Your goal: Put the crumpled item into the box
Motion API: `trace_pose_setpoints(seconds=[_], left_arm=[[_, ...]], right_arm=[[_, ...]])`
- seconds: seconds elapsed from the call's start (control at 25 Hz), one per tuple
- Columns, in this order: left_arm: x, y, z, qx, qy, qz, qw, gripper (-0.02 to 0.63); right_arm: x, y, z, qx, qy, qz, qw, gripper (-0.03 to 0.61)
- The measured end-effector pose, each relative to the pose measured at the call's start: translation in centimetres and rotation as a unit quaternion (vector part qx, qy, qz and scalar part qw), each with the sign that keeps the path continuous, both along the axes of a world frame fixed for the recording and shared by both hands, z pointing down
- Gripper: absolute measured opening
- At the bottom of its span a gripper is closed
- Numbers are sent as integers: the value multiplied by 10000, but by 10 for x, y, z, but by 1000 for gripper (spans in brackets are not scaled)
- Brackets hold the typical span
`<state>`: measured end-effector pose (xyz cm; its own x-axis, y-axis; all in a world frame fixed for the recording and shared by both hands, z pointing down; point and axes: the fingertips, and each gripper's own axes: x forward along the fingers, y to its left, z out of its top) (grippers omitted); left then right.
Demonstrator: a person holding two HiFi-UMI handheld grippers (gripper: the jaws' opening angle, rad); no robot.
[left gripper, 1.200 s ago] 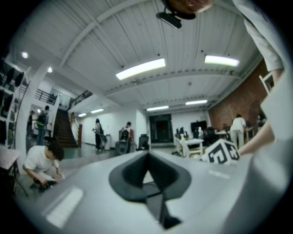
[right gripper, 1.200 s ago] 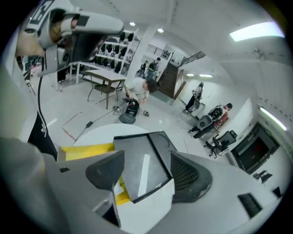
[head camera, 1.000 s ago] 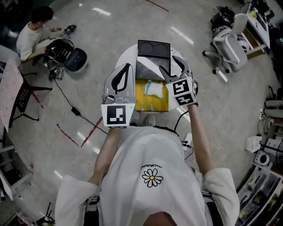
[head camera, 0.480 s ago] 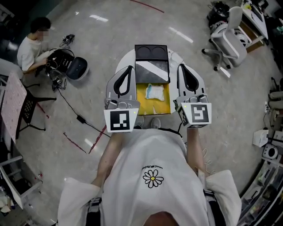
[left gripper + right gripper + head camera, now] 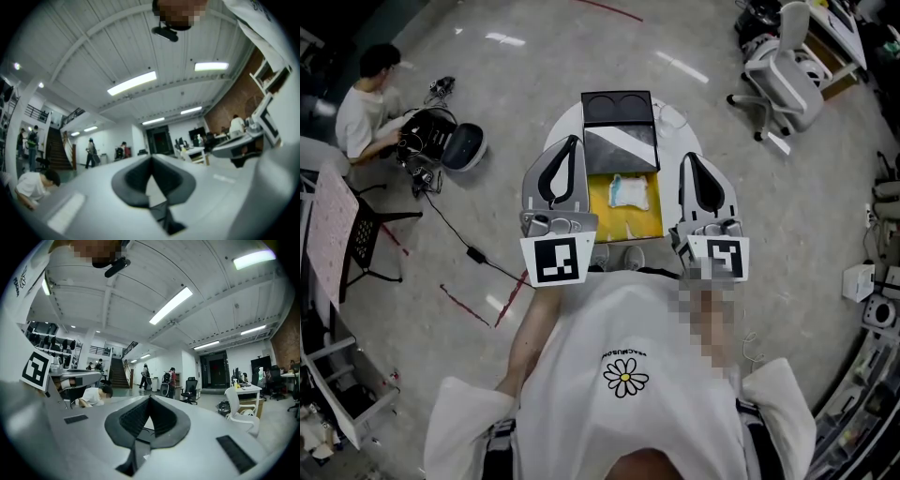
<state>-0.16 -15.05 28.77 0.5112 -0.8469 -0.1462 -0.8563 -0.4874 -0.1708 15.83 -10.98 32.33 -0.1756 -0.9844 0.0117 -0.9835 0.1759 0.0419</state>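
The crumpled item (image 5: 628,191), a white and pale blue wad, lies inside the yellow box (image 5: 605,225) on a small round table. My left gripper (image 5: 570,141) is held upright at the box's left side, its jaws shut with nothing between them. At the box's right side my right gripper (image 5: 688,157) stands the same way, shut and empty. Both gripper views look up and out across the hall. In them the left gripper (image 5: 151,158) and the right gripper (image 5: 150,397) show their pads closed to a point.
A grey flap (image 5: 622,148) and a black tray (image 5: 617,106) lie behind the box on the white table (image 5: 561,127). A person (image 5: 366,94) sits on the floor at far left beside gear. An office chair (image 5: 783,80) stands far right. Cables cross the floor (image 5: 459,239).
My right gripper drew back from over the box to its right side and its jaws closed. The crumpled item stays in the box. The left gripper hardly moved.
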Motion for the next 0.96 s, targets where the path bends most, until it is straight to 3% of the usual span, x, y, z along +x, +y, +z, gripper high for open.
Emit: trace_pose_setpoints(seconds=[0.96], left_arm=[[-4, 4, 1, -35, 52, -137, 9999, -2]], right_arm=[[-1, 6, 6, -67, 30, -111, 9999, 0]])
